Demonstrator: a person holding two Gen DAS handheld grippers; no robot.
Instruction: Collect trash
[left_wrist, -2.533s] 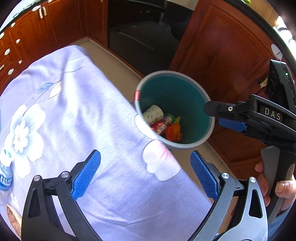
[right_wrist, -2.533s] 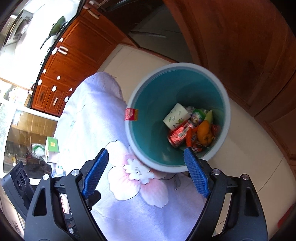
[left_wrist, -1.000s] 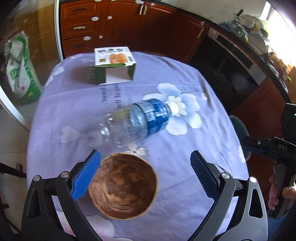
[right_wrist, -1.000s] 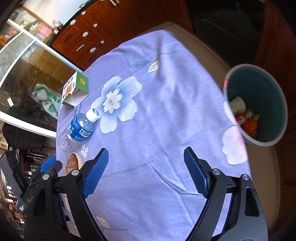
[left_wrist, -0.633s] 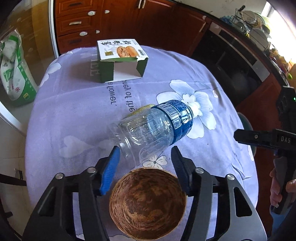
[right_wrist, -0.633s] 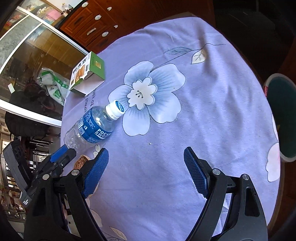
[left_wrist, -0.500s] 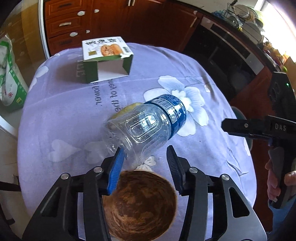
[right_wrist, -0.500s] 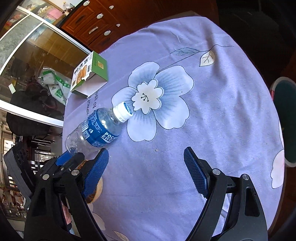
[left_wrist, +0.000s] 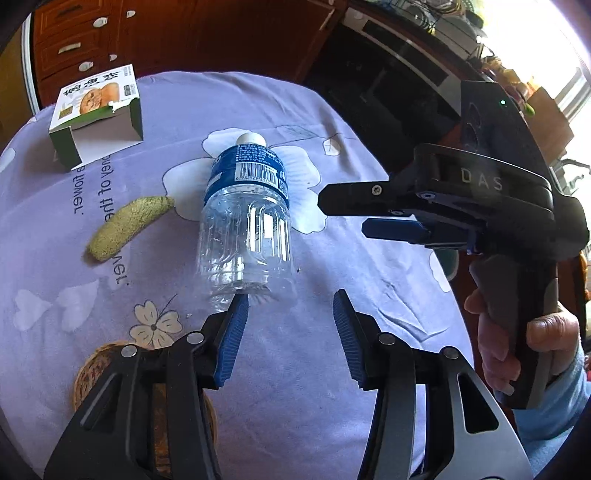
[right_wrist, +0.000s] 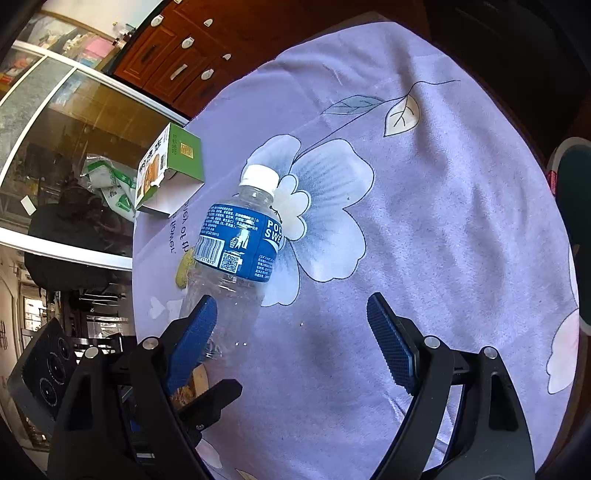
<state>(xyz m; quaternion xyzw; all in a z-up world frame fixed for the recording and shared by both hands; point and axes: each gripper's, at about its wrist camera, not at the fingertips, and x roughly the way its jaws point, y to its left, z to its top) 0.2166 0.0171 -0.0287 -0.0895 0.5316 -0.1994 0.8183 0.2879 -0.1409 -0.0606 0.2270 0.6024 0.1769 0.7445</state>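
Lining up behind the bottle's clear base, the left gripper (left_wrist: 288, 306) is pointing down at the table with its blue pads half apart. The jaws have just been closing to about the width of the bottle, but nothing is pressed between them yet; the left pad is sitting right at the base and the right pad is standing clear of it. The plastic bottle (left_wrist: 247, 218) is lying on its side on the purple tablecloth (left_wrist: 369, 280), its white cap pointing away from the gripper. The right gripper (right_wrist: 291, 328) is hovering just beside it with its jaws wide apart and empty. For a good grasp, the left gripper should probably be moving forward until both pads are beside the ribbed body, not only at the rounded end, because the thin plastic may slip or roll. Farther out, a banana peel (left_wrist: 127, 227) and an open green carton (left_wrist: 96, 114) are waiting, and the bin (right_wrist: 574, 206) is standing beyond the table edge.
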